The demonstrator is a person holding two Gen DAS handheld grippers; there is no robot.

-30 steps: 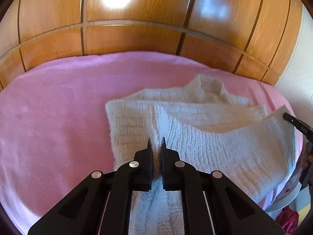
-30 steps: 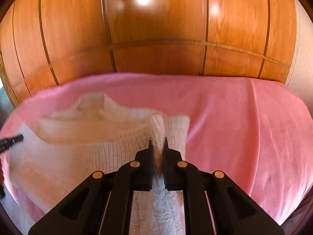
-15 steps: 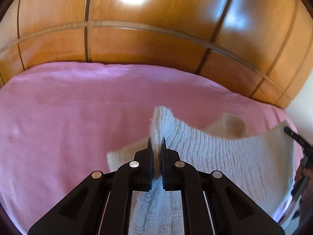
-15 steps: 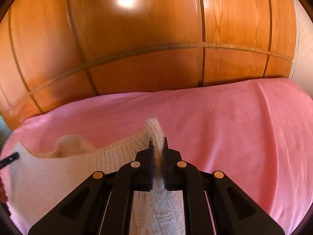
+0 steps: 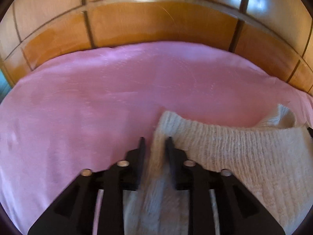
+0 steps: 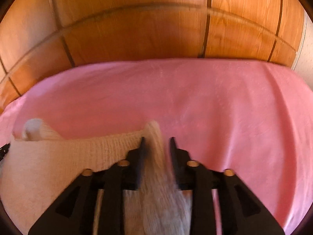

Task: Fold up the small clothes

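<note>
And there's the release! The left gripper [image 5: 154, 139] has just been opening, its jaws now parted a little, with the corner of the cream knitted sweater [image 5: 244, 148] loose between them, no longer pinched. Same story on the other side: the right gripper [image 6: 156, 139] has just been opening too, and the sweater [image 6: 68, 156] corner sits slack in the gap, leaning against 1 finger. A second ago both were clamped tight, carrying that edge across the garment; now the sweater lies low in each frame on the pink bed cover [image 5: 97, 98], its collar poking up at the far side. By the look of it, this fold is laid down and the 2 grippers are free to back out.
</note>
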